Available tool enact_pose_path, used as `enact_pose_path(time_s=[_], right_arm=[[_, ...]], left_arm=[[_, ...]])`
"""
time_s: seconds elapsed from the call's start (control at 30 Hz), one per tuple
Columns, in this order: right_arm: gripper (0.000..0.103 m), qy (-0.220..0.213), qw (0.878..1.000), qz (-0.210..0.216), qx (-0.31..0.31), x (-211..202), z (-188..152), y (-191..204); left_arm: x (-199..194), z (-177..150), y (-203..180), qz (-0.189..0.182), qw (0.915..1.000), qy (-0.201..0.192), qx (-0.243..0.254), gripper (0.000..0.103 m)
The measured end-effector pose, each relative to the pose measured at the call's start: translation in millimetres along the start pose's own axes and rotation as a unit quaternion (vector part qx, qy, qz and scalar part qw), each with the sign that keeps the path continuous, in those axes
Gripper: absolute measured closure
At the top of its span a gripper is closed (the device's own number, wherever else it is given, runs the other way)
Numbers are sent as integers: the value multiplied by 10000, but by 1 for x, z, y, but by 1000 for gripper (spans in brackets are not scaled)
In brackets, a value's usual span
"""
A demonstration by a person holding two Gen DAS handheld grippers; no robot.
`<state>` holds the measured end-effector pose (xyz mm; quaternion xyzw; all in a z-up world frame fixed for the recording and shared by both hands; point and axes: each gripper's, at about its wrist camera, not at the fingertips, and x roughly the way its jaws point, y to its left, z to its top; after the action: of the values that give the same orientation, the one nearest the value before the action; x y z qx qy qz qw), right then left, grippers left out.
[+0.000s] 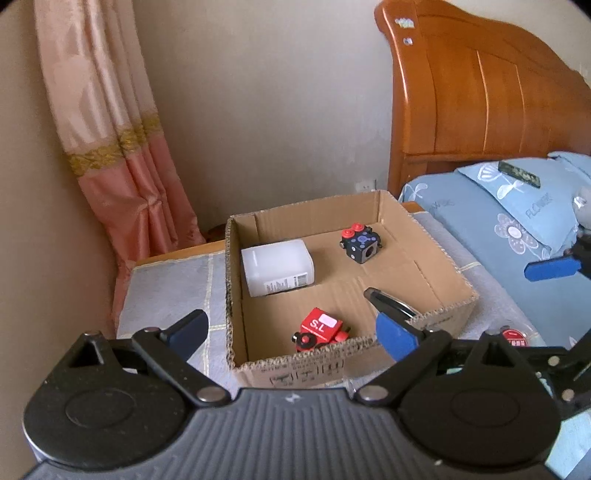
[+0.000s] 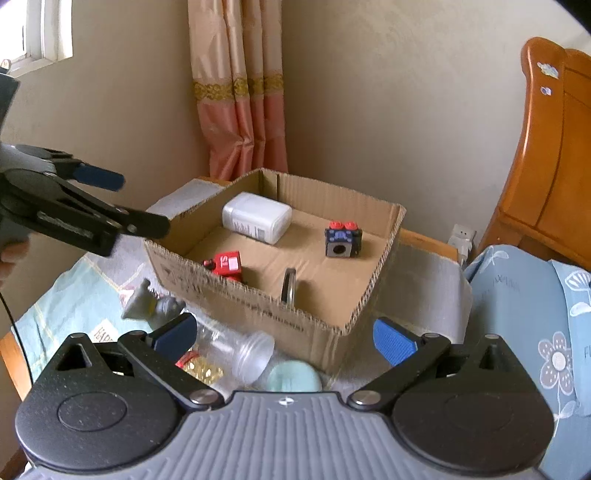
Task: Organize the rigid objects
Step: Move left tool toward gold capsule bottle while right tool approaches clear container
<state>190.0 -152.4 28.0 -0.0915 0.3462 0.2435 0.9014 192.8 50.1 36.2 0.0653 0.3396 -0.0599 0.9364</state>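
Right wrist view: both grippers — left gripper [image 1: 291, 332], right gripper [image 2: 284, 338] — spread and empty; we should straddle the clear jar [image 2: 236, 354] squarely before lifting into the cardboard box [image 2: 295, 314].

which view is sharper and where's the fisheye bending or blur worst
Left wrist view: mostly sharp inside the cardboard box, lettering on the red toy readable; the headboard bows strongly toward the rim. Right wrist view: the red toy is smeared and the clear jar near the lens is soft; a bright window sits top left, light otherwise soft and even.
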Motion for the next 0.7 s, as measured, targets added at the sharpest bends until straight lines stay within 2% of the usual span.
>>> enact_pose_path(time_s=[0.13,0.27,0.4,0.7], right_arm=[[0,-11,9999,-106,134,0,-18,-5],[0,31,9992,-300,273,8,-36,-17],[0,115,9983,-315,486,15,-50,-30],[0,227,9990,-152,361,39,-69,-42]], left_arm=[[-7,-21,2,55,9999,-73,-126,4],[-5,-46,4,170,9992,36,-373,4],[-5,-69,0,128,9984,121,-546,4],[-17,-108,-19,-268,9966,197,-747,4]])
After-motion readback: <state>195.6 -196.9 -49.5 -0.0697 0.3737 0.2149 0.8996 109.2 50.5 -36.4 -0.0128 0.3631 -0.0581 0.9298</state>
